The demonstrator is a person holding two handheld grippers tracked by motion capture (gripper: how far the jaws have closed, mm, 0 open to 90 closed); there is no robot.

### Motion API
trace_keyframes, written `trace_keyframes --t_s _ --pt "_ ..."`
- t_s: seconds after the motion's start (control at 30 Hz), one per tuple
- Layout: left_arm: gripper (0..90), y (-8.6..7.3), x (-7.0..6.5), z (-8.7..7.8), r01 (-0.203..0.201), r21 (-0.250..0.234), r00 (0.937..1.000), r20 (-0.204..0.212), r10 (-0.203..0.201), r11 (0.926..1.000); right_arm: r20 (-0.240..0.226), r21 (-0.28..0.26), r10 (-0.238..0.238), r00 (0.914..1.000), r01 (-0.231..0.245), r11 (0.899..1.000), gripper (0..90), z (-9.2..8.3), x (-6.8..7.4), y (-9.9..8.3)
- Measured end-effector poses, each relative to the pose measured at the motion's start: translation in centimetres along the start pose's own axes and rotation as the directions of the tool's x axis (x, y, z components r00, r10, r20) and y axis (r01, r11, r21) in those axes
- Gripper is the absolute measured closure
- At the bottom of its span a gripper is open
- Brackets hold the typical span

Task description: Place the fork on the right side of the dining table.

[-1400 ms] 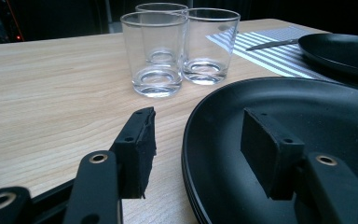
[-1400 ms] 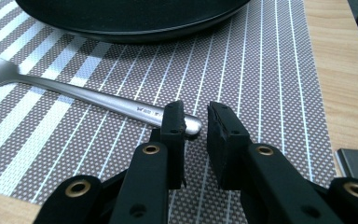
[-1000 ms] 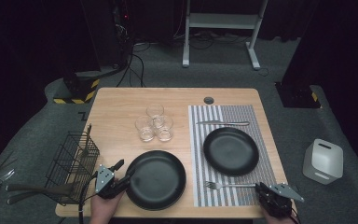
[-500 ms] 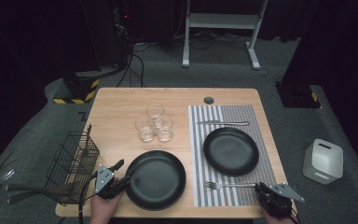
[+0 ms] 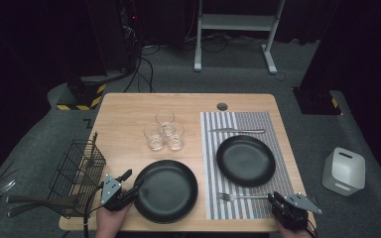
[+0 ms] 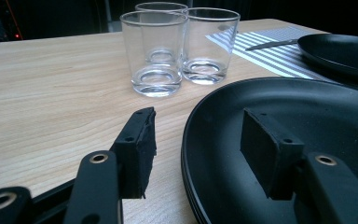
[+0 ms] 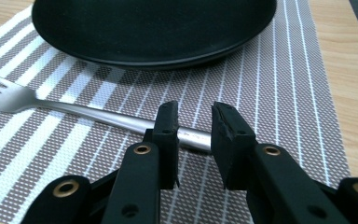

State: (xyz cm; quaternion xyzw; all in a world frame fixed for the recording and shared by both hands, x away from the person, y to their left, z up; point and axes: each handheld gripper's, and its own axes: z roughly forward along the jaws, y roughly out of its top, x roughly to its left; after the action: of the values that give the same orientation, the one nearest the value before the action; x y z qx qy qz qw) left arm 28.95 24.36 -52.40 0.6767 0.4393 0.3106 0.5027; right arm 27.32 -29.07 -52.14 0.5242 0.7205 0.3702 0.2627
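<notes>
A black plate (image 5: 166, 191) lies on the bare wood near the front edge. My left gripper (image 5: 129, 184) stands open astride its left rim (image 6: 191, 154), one jaw over the table and one over the plate, neither pad pressing. On the striped placemat (image 5: 213, 163) a second black plate (image 5: 245, 160) lies with a fork (image 5: 238, 197) in front of it. My right gripper (image 5: 274, 198) is at the fork's handle end; its jaws have just been opening. In the right gripper view the fork handle (image 7: 74, 112) lies flat on the mat between the parted jaws (image 7: 195, 126).
Three clear glasses (image 5: 164, 131) stand clustered mid-table, ahead of my left gripper (image 6: 198, 135). A knife (image 5: 237, 131) lies on the mat behind the far plate. A wire basket (image 5: 77, 171) hangs off the table's left edge. A white container (image 5: 344, 171) sits on the floor to the right.
</notes>
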Motion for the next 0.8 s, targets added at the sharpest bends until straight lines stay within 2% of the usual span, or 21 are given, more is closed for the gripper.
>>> trace_keyframes --t_s 0.8 --pt "46.3 0.1 0.3 0.0 0.035 0.004 0.9994 -0.007 -0.034 0.9994 -0.027 -0.015 -0.041 0.9988 0.04 0.999 67.5 1.2 2.3 2.2"
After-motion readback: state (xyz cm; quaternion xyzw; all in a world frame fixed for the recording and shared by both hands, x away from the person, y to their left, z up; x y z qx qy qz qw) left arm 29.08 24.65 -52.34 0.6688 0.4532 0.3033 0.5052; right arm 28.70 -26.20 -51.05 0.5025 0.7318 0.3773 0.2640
